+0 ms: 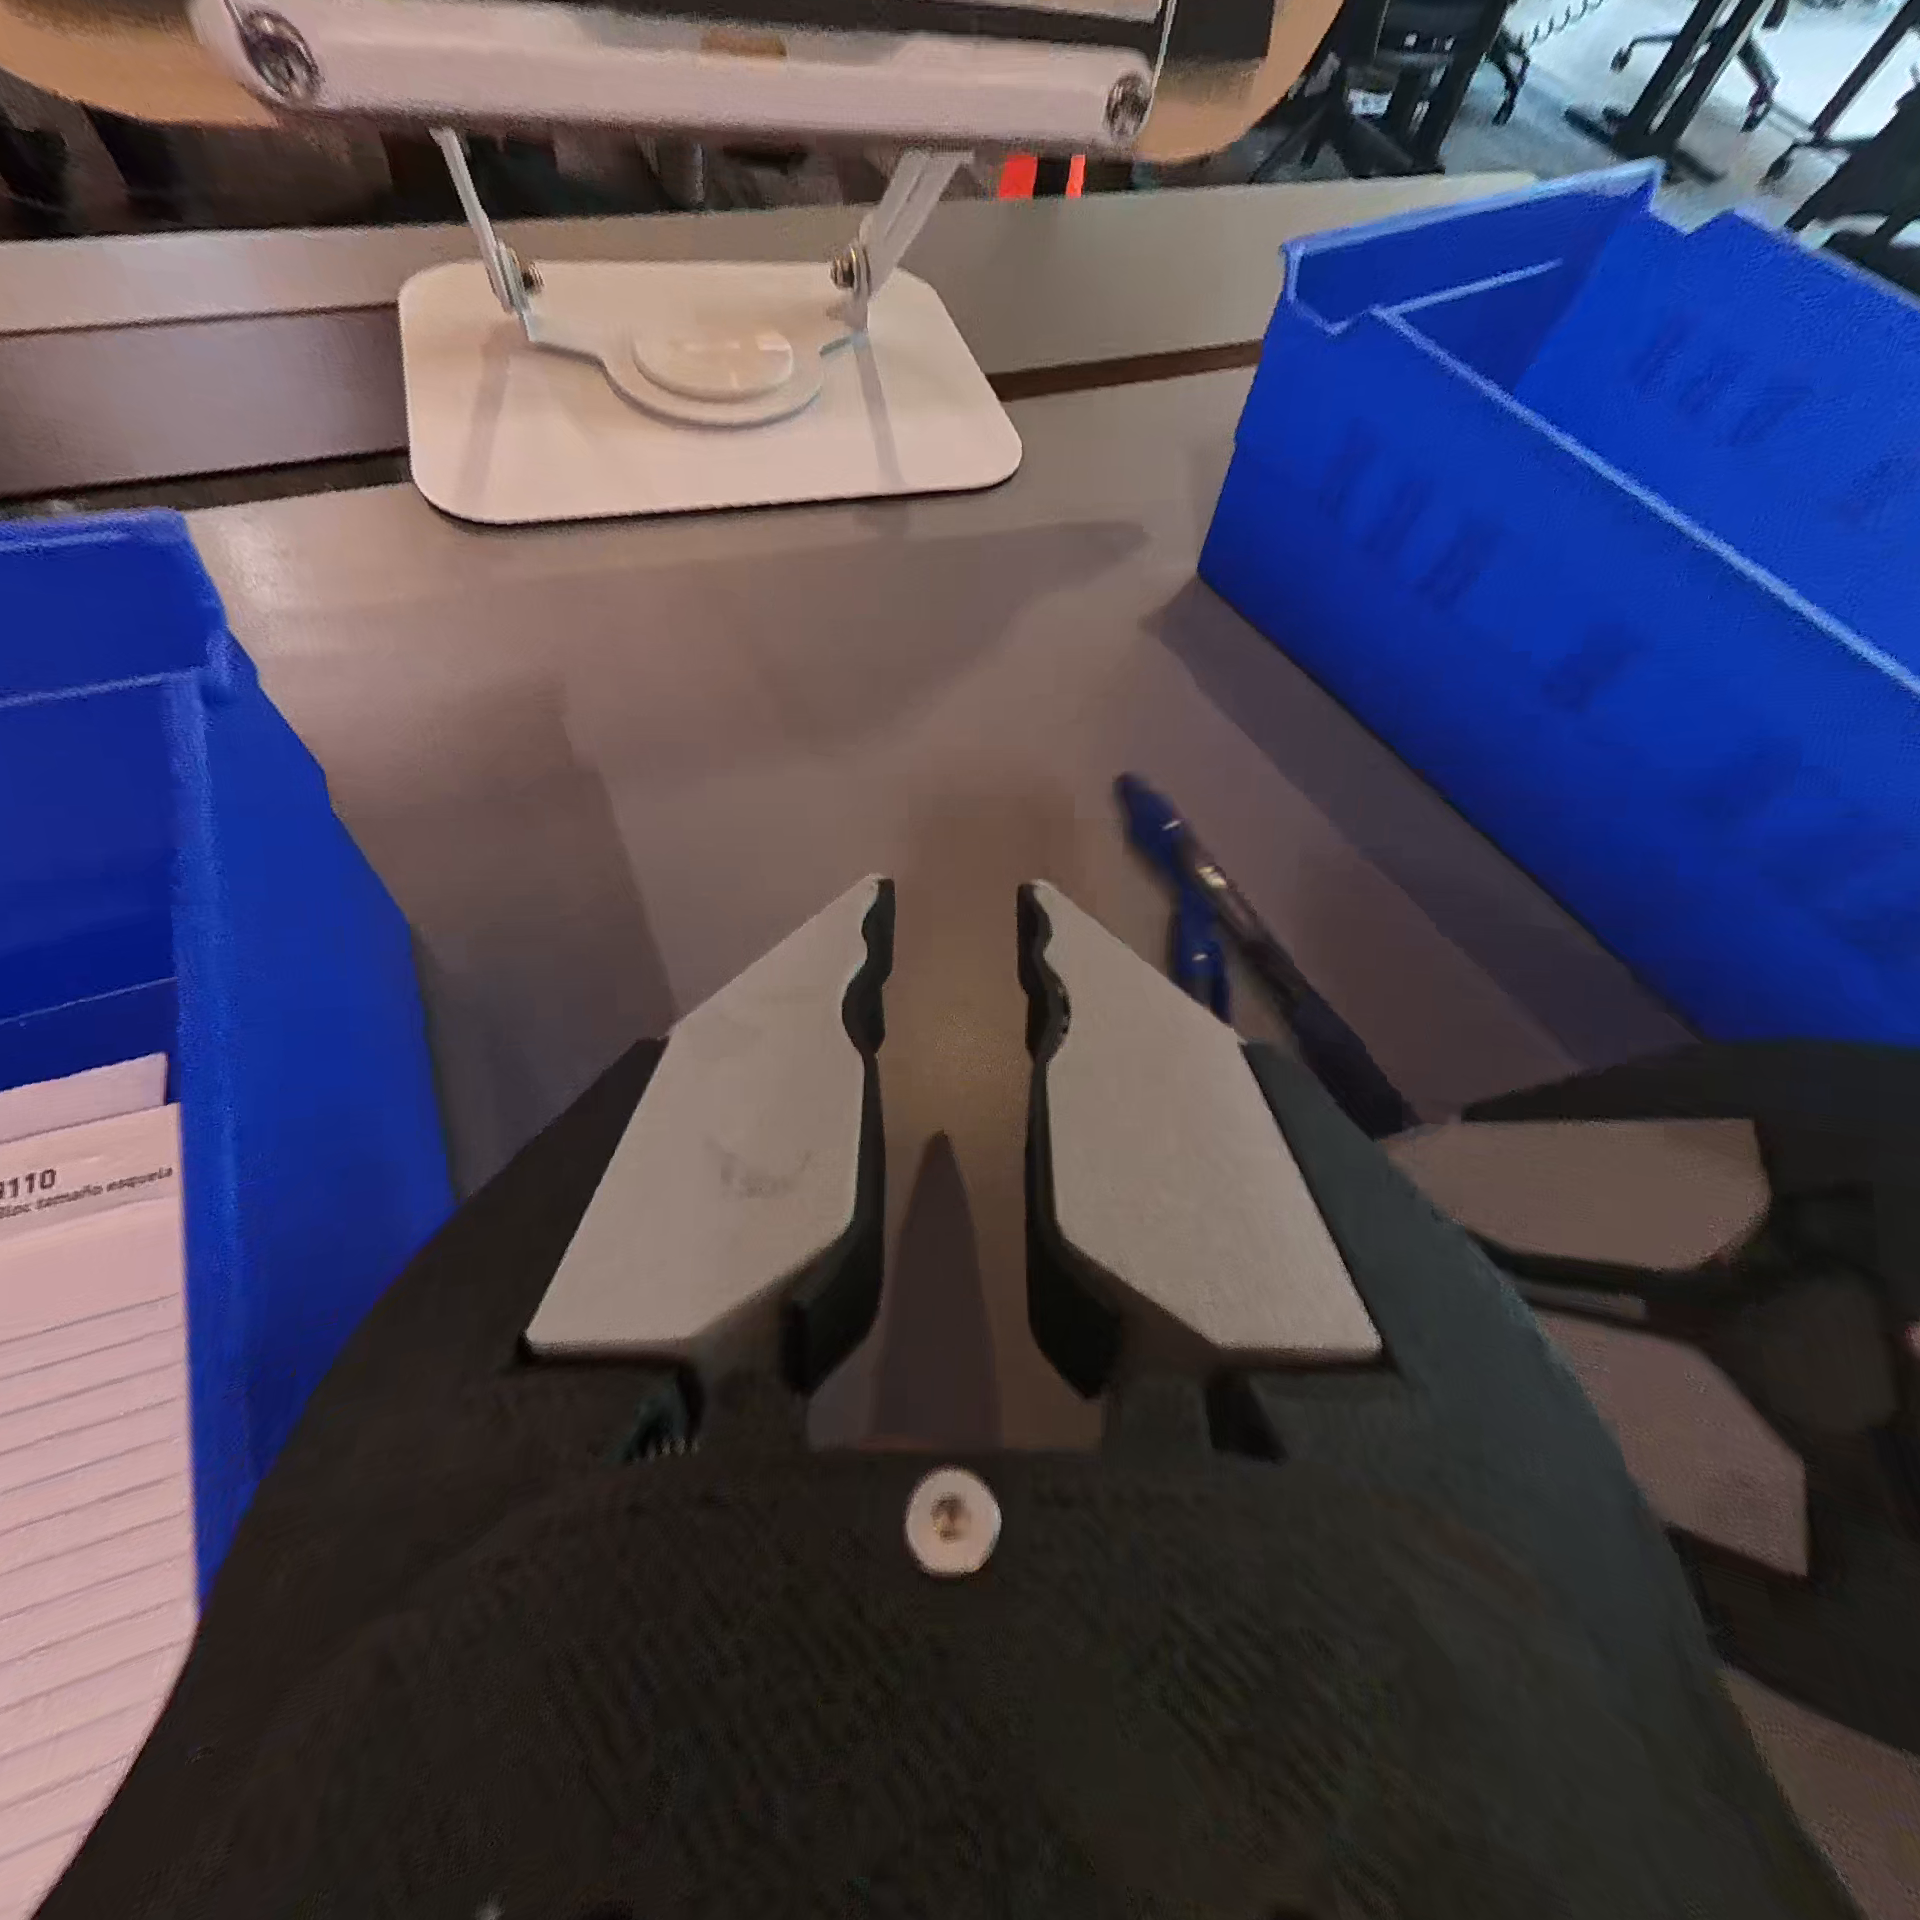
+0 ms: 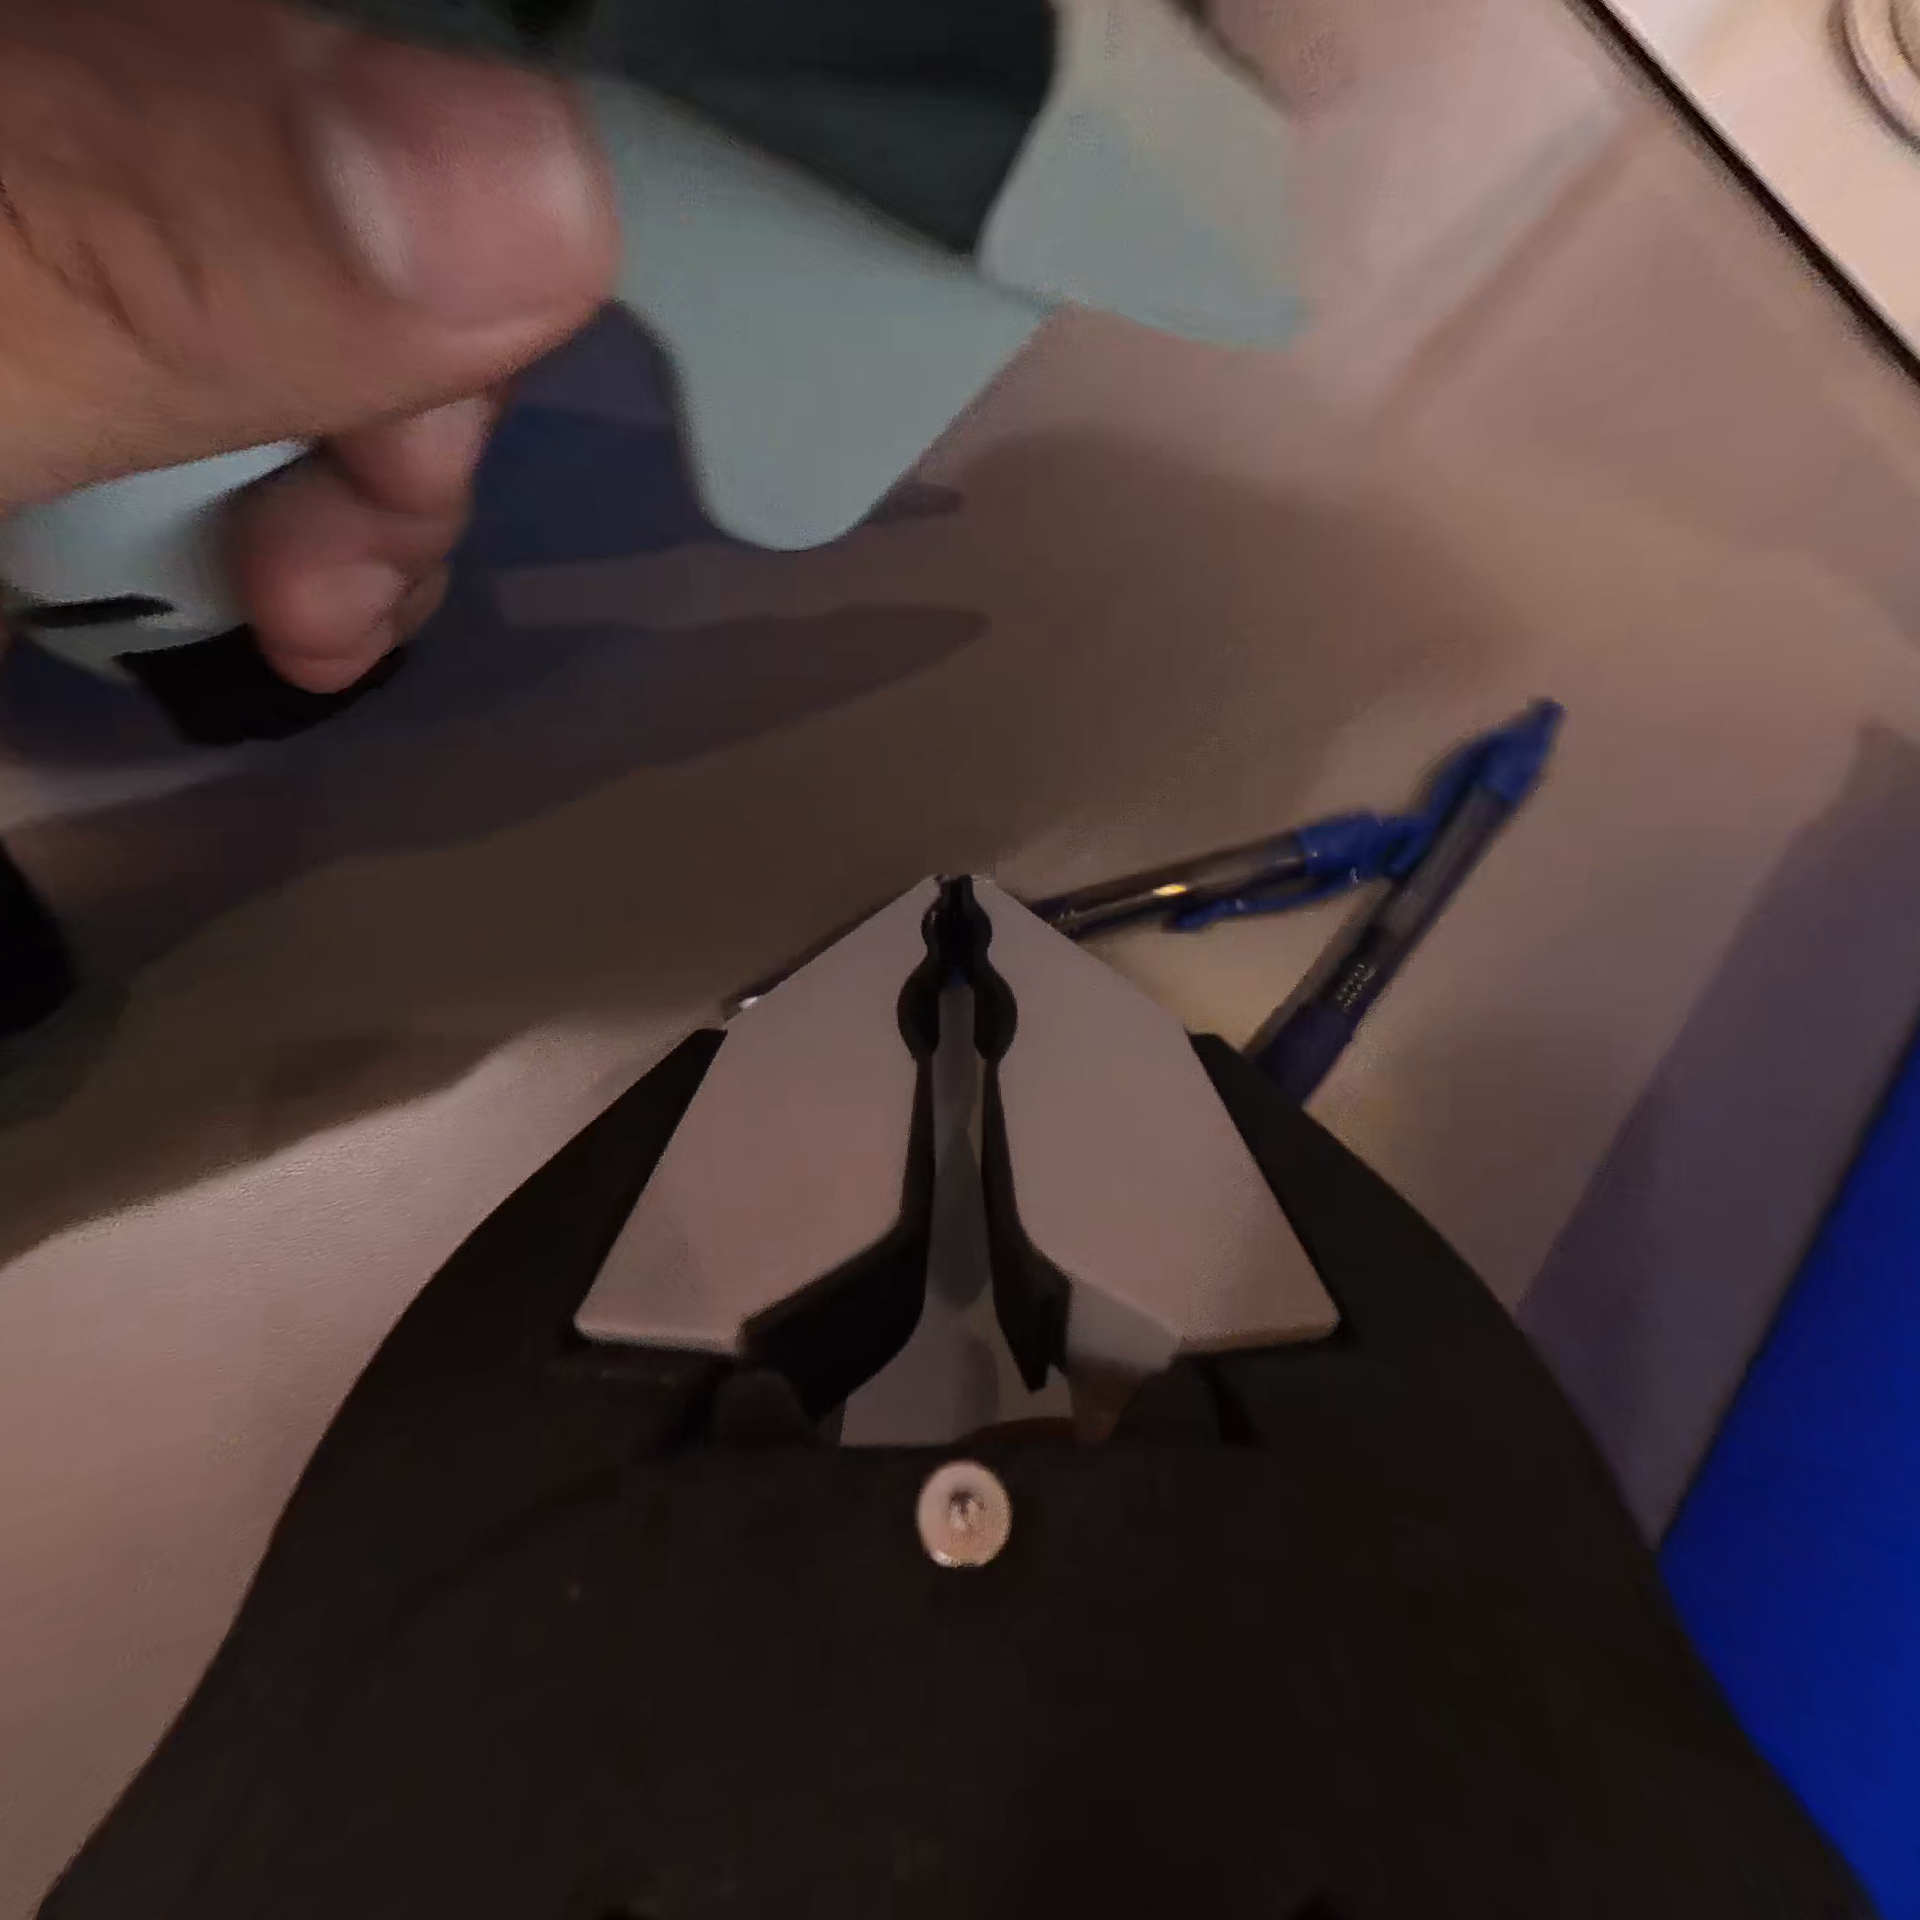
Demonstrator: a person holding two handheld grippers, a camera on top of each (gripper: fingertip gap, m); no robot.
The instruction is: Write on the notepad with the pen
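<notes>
In the right wrist view, two blue pens lie on the grey table in a V: one [image 2: 1226, 883] runs sideways and passes under my right fingertips, the other [image 2: 1423, 883] points away. My right gripper [image 2: 956, 896] is shut, tips touching, just above the sideways pen. I see nothing held between the jaws. In the left wrist view, a pen [image 1: 1195, 904] lies just right of my left gripper [image 1: 954, 904], which is open and empty above the bare table. The lined notepad [image 1: 73, 1455] lies in the blue bin at the left edge. My right gripper also shows there [image 1: 1600, 1195].
A blue bin [image 1: 260, 935] stands on the left and another blue bin [image 1: 1558, 582] on the right. A white stand base [image 1: 707, 416] sits at the back. In the right wrist view a hand [image 2: 260, 239] holds the other gripper.
</notes>
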